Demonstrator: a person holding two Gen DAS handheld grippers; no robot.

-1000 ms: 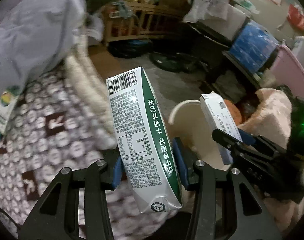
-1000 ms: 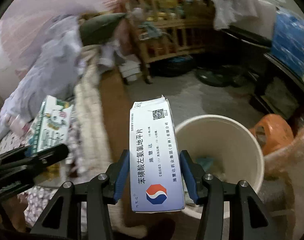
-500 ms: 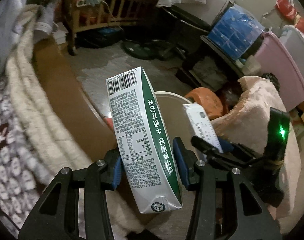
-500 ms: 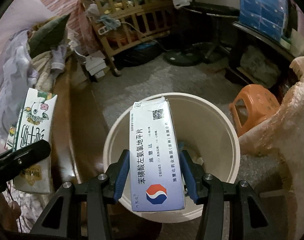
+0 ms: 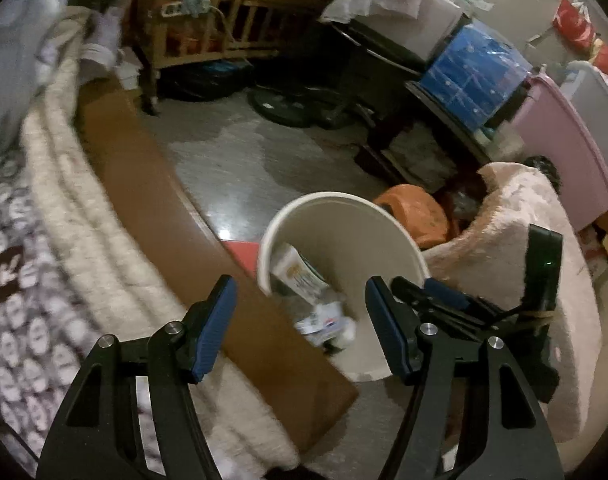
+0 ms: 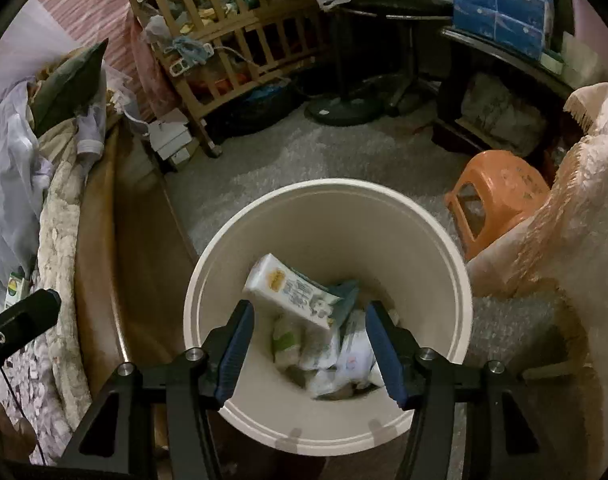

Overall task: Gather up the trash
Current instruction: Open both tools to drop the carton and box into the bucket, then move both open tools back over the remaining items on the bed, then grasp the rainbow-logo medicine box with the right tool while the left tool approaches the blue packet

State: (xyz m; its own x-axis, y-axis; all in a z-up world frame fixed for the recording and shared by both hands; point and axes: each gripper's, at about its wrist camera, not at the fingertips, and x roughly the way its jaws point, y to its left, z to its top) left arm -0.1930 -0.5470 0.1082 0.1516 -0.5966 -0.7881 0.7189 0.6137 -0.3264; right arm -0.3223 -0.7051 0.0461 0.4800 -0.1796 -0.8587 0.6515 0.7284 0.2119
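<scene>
Left tongs [image 5: 299, 330]: spread wide, nothing between the blue pads. Right tongs [image 6: 308, 350]: likewise spread and empty, poised directly above the mouth of the white bin [image 6: 462, 280].

Location of trash: the milk carton [image 6: 291, 290] lies tilted inside the bin, near its left wall, on top of a heap of pale wrappers and a small flat box [image 6: 356, 356]. The bin stands on the floor, just beside the long edge of the bed [image 6: 63, 220]. One further small carton [image 6: 15, 288] rests on the bed near its outer edge, at the far left of the right wrist view; it is judged to be remaining trash, though too small to confirm.

Handling assessment: the cartons appear to be thin paperboard, light if drained, with stiff edges but faces that would dent under hard pinching. Coated surfaces are likely somewhat slippery. Best hold is judged to be across the two broad faces at mid-height, pads flat, with moderate pressure. Loose wrappers in the bin look soft and would need a pinch at a fold.

Markings: the carton in the bin shows a yellow emblem and greenish print; motion blur makes all text unreadable. The box beneath shows a red-and-blue mark, wording illegible. The carton on the bed bears a green-and-yellow round logo, no legible writing
</scene>
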